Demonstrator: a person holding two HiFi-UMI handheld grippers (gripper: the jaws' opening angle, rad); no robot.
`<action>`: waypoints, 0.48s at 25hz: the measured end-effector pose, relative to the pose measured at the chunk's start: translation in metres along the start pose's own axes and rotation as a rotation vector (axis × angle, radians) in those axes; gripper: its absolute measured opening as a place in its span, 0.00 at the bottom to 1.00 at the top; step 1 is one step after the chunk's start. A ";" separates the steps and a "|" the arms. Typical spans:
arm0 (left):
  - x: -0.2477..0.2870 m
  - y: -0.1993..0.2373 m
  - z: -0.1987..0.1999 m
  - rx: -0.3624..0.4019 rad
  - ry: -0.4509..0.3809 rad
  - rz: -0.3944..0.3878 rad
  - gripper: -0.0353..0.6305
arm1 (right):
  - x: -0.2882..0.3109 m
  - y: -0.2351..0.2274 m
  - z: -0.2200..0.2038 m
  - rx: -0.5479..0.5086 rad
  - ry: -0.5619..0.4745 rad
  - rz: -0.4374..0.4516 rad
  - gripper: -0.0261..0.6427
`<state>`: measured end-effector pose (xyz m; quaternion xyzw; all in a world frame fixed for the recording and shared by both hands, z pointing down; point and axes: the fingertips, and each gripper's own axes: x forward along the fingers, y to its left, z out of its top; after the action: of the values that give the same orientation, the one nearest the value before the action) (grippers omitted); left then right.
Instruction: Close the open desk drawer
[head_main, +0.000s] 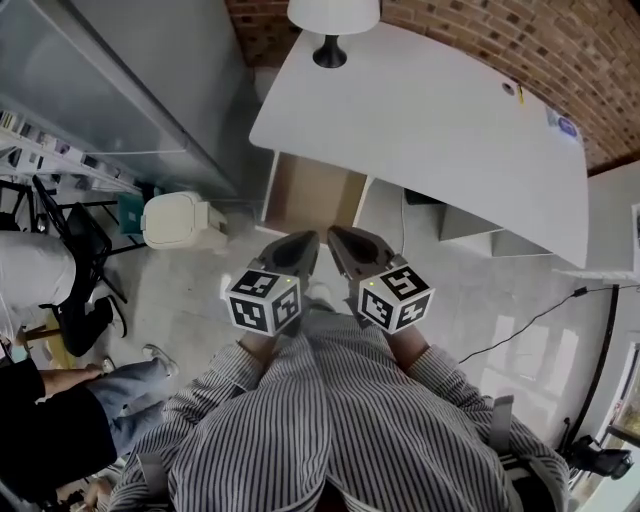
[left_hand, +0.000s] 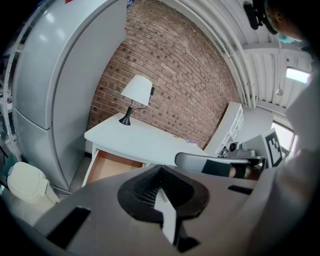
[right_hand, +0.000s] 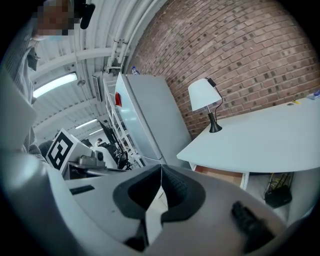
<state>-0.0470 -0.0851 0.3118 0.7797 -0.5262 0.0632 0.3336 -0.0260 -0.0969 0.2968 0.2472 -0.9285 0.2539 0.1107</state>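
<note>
The white desk (head_main: 430, 110) stands against a brick wall with its wooden-bottomed drawer (head_main: 312, 194) pulled out at the left end. The drawer (left_hand: 111, 165) also shows in the left gripper view, and again as a drawer (right_hand: 223, 175) under the desk top (right_hand: 270, 140) in the right gripper view. My left gripper (head_main: 307, 241) and right gripper (head_main: 336, 236) hang side by side in front of the drawer, apart from it. Both are shut with nothing between the jaws. The left gripper (left_hand: 160, 168) and right gripper (right_hand: 161, 168) tips each meet in their own views.
A white lamp (head_main: 333, 20) stands at the desk's back left corner. A tall grey cabinet (head_main: 150, 80) and a white bin (head_main: 180, 220) stand left of the drawer. A chair (head_main: 75, 260) and people are at the far left. A cable (head_main: 530, 320) runs across the floor on the right.
</note>
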 end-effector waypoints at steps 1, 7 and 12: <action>0.000 0.002 0.001 -0.003 0.001 0.004 0.07 | 0.001 0.000 0.000 0.002 0.001 0.002 0.06; -0.004 0.013 -0.003 -0.008 0.020 0.016 0.07 | 0.006 0.000 -0.012 0.034 0.014 -0.017 0.06; -0.007 0.007 -0.007 0.011 0.058 -0.018 0.07 | 0.002 0.003 -0.014 0.060 0.002 -0.054 0.06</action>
<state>-0.0548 -0.0766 0.3175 0.7840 -0.5090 0.0854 0.3449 -0.0280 -0.0877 0.3077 0.2750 -0.9134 0.2788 0.1112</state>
